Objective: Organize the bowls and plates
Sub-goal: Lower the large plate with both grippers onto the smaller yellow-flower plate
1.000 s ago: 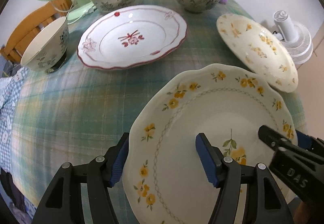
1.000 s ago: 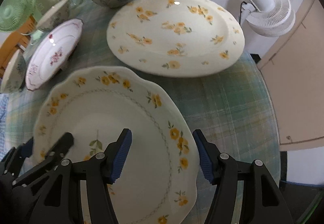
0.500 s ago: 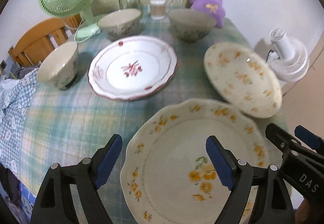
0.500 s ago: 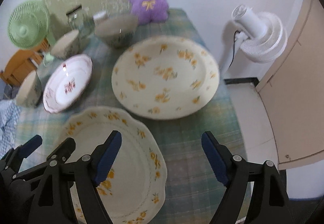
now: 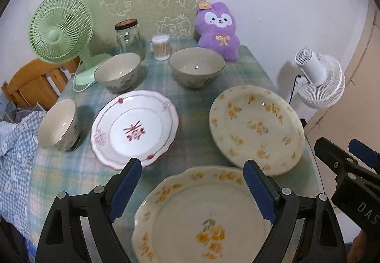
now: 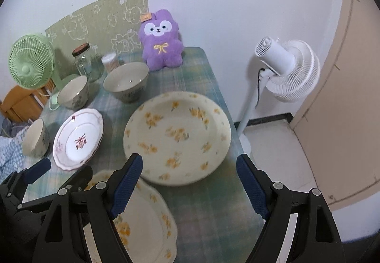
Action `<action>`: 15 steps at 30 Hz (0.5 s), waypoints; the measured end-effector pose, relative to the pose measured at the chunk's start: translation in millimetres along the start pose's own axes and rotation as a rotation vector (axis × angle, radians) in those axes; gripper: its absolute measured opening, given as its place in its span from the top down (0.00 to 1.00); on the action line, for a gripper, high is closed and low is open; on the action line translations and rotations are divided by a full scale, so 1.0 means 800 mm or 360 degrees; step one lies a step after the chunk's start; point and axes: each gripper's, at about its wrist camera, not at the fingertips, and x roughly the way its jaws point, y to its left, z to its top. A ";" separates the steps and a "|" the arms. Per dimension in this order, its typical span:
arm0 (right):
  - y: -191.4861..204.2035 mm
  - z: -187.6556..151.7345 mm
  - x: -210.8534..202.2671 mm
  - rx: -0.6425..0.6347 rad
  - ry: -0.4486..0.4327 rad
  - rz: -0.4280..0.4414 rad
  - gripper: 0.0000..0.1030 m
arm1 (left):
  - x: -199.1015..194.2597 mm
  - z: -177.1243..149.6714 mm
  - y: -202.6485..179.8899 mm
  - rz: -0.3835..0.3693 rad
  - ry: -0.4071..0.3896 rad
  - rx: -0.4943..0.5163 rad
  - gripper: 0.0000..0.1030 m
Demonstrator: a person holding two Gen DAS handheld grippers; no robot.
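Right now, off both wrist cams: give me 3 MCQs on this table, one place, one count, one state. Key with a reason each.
1. Where does the red-patterned plate lie?
A. under the round yellow-flowered plate
B. between the nearest bowl and the round yellow-flowered plate
C. inside a bowl

2. How many bowls are on the table?
A. one
B. three
C. five

3. How does the left gripper stand?
A. shut on the scalloped plate
B. shut on a bowl
C. open, holding nothing

Key: 1 B, it lies flat on the cloth with the bowl at one side and the plate at the other. 2 B, three separate bowls show. 3 C, the blue pads stand wide apart, above the scalloped plate.
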 end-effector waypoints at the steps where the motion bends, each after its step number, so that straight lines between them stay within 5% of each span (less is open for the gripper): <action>1: -0.005 0.007 0.010 -0.0012 0.0022 0.0009 0.20 | 0.005 0.003 -0.005 0.0016 0.0002 -0.0007 0.14; 15: -0.052 0.061 0.132 -0.0042 0.0137 0.0035 0.26 | 0.112 0.052 -0.061 0.0164 0.0135 -0.0095 0.29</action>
